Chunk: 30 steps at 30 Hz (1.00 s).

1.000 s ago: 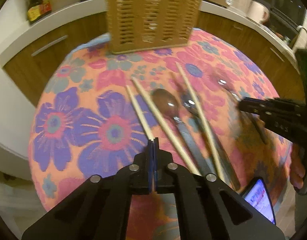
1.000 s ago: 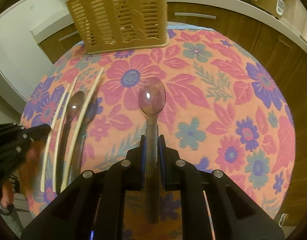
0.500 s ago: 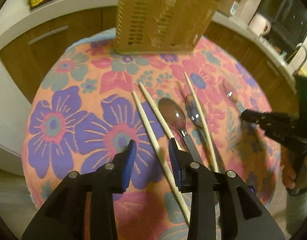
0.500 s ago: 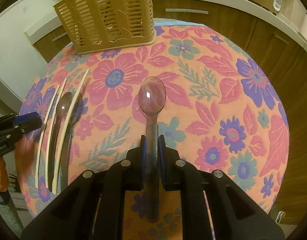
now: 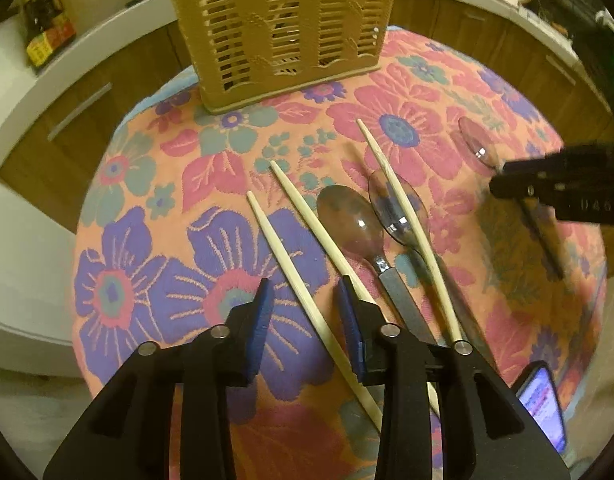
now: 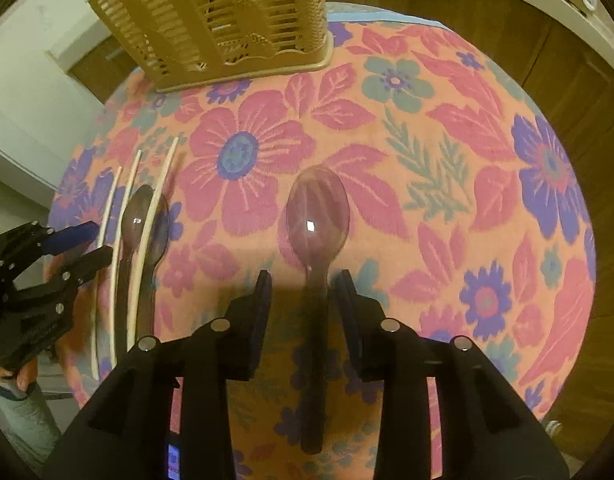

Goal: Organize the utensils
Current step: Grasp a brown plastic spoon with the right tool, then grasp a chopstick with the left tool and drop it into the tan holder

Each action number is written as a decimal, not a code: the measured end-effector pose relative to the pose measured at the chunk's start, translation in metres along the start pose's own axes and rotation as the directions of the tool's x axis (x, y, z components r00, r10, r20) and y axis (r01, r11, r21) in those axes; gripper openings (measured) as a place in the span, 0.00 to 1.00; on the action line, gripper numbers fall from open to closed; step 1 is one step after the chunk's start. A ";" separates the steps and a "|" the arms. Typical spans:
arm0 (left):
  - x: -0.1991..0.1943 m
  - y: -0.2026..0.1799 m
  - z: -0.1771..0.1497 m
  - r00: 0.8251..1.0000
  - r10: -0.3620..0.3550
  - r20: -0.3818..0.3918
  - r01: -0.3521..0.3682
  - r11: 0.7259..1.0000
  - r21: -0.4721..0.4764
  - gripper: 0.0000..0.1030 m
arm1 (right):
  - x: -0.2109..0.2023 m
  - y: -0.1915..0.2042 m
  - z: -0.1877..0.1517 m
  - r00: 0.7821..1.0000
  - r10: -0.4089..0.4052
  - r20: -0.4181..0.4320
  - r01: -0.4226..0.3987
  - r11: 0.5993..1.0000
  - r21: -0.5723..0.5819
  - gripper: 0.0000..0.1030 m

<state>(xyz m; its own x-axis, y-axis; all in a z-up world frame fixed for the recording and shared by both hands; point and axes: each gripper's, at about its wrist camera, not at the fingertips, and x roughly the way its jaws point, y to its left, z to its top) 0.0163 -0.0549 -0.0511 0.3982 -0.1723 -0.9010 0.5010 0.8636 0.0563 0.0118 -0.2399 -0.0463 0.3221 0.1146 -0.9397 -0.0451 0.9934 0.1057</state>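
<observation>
We see both sets of jaws spread. The left gripper [image 5: 305, 308] straddles one chopstick [image 5: 303, 292] on the floral worktop [image 6: 447, 152]. The right gripper [image 6: 305, 300] sits either side of the spoon [image 6: 317, 216] handle — spoon flat on the cloth, not pinched. The basket [image 5: 279, 28] stands at the far edge.

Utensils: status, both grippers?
Left gripper open, straddling a chopstick. Right gripper open around the lone spoon. Basket ahead, path unobstructed.
</observation>
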 end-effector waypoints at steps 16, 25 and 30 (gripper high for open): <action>-0.067 0.032 0.030 0.948 -0.079 0.308 0.115 0.988 -0.101 0.04 | -0.063 0.037 0.032 0.962 0.100 0.253 -0.061 0.986 -0.156 0.09; -0.138 0.060 0.090 0.809 -0.074 0.583 0.177 0.977 -0.122 0.04 | -0.124 0.049 0.090 0.871 0.172 0.461 -0.094 0.978 -0.186 0.09; -0.145 0.074 0.131 0.721 -0.061 0.690 0.221 0.964 -0.145 0.04 | -0.143 0.057 0.129 0.792 0.187 0.582 -0.108 0.980 -0.169 0.09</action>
<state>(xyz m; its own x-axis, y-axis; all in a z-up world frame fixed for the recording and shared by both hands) 0.0964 -0.0281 0.1403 0.7867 -0.5038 -0.3567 0.4594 0.8638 -0.2069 0.0850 -0.1986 0.1365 0.7967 0.2815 -0.5349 -0.2384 0.9595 0.1499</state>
